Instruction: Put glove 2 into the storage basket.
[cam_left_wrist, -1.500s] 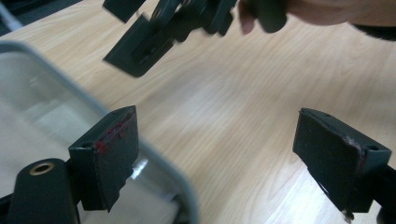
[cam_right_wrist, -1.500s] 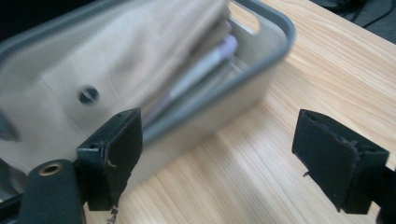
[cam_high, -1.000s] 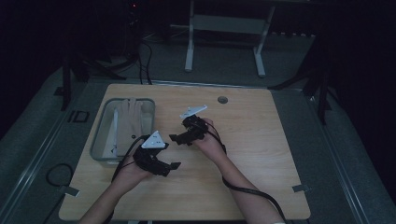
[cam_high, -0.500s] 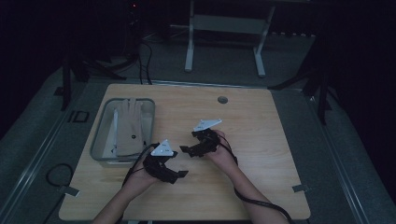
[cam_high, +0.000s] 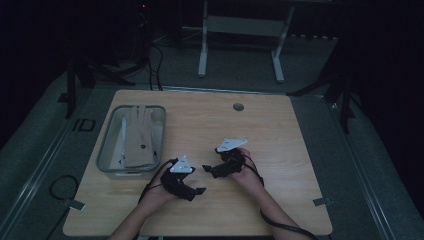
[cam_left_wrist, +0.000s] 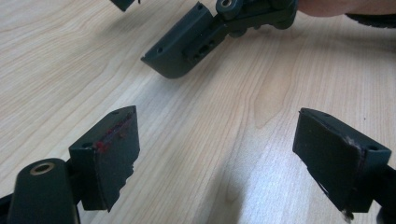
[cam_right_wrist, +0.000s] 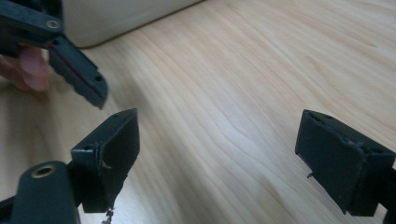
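Now both our tools hover low over the bare counter, holding nothing.

Nearest us, our left tool (cam_high: 199, 190) has its jaws spread wide, only wood grain between them in the left gripper view. Just beside it, slightly farther, our right tool (cam_high: 206, 169) also stands spread and empty, its tips pointing toward the left one. Beyond the left hand (cam_high: 160, 192), a clear tray (cam_high: 106, 150) with tan strips (cam_high: 139, 135) sits by the counter (cam_high: 280, 130) edge, well apart from both tools.

Each black gripper, left gripper (cam_high: 199, 190) and right gripper (cam_high: 206, 168), carries 1 grey triangular plate and a black trailing cable. Red smears mark a left pad (cam_left_wrist: 114, 135).
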